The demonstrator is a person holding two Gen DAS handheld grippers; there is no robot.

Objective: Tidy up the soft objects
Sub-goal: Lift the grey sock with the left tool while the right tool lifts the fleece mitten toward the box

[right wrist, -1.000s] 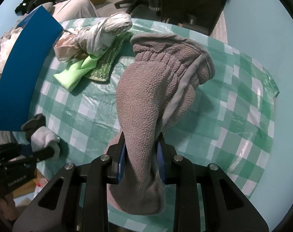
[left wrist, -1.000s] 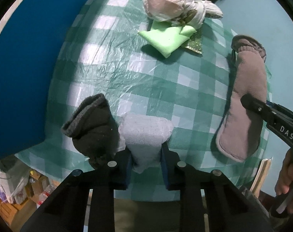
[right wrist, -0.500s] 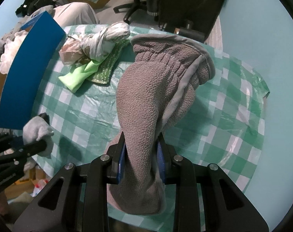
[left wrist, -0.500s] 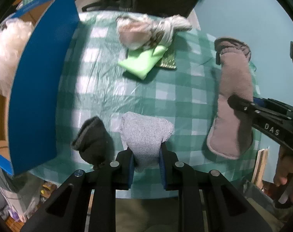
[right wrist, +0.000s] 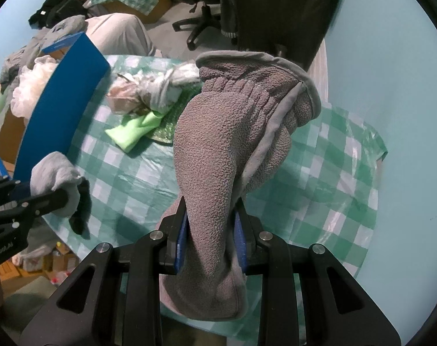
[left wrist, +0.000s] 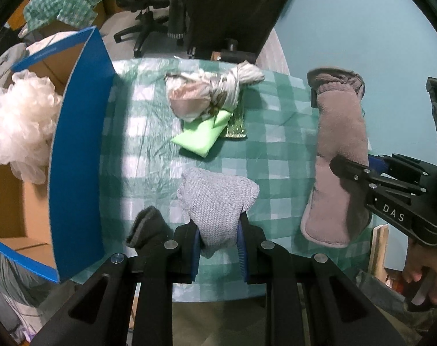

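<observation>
My left gripper (left wrist: 218, 230) is shut on a light grey sock (left wrist: 215, 199) with a dark cuff (left wrist: 146, 227) hanging at its left, held above the checked table (left wrist: 276, 150). It also shows in the right wrist view (right wrist: 54, 173). My right gripper (right wrist: 209, 222) is shut on a brown-grey fleece mitten (right wrist: 233, 132), lifted off the table; the mitten also shows in the left wrist view (left wrist: 339, 132). A knotted pale bundle (left wrist: 207, 95), a green cloth (left wrist: 201, 138) and a glittery green sponge (left wrist: 235, 124) lie at the table's far side.
A blue-walled cardboard box (left wrist: 77, 150) stands at the table's left edge, with a white mesh puff (left wrist: 19, 124) in it. Behind the table are an office chair (left wrist: 152, 20) and a dark panel (left wrist: 235, 8). A light blue wall (left wrist: 362, 28) is at the right.
Both grippers have risen with their loads. The sock and the mitten are now higher above the table, and the view takes in the box's inside and the room behind.
</observation>
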